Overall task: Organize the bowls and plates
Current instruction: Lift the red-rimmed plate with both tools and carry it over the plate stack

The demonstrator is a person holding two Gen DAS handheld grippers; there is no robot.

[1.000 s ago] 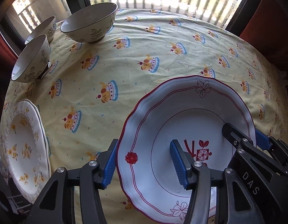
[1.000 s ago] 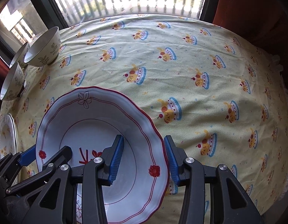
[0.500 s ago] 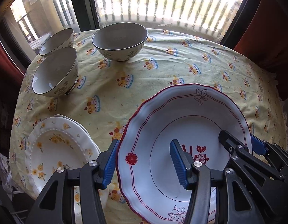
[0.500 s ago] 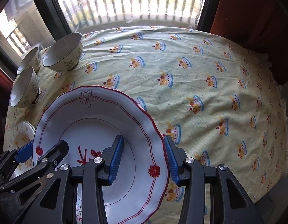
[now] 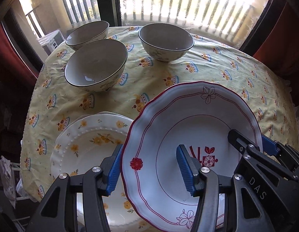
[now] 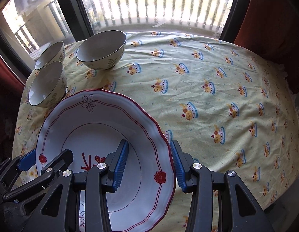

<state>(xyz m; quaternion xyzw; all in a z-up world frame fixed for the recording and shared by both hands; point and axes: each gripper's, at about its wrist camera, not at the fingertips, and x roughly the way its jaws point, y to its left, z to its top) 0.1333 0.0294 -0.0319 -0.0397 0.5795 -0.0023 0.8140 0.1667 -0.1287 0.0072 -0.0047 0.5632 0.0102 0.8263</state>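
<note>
The white scalloped plate with the red rim and red flower marks (image 5: 188, 147) hangs in the air, carried between both tools. The left gripper (image 5: 149, 166) straddles its left rim, one blue pad under the outer edge and one in the well. The right gripper (image 6: 149, 164) does the same on the opposite rim, jaws about half spread and closed on the plate's sloped wall. The plate sits partly over the cream plate stack with yellow flowers (image 5: 87, 145), on its right side.

Each grip catches only a sloping, glossy rim, so I'd worry the plate could slide off a pad if the two hands drift apart or tilt unevenly. Lowered off-centre, it could knock the stack and rock. The three grey-rimmed floral bowls (image 5: 97, 65) stand beyond the stack, clear of the path, on the yellow patterned tablecloth (image 6: 207, 89).

How many plates the stack holds is hard to tell. Its near edge is hidden by the gripper bodies.
</note>
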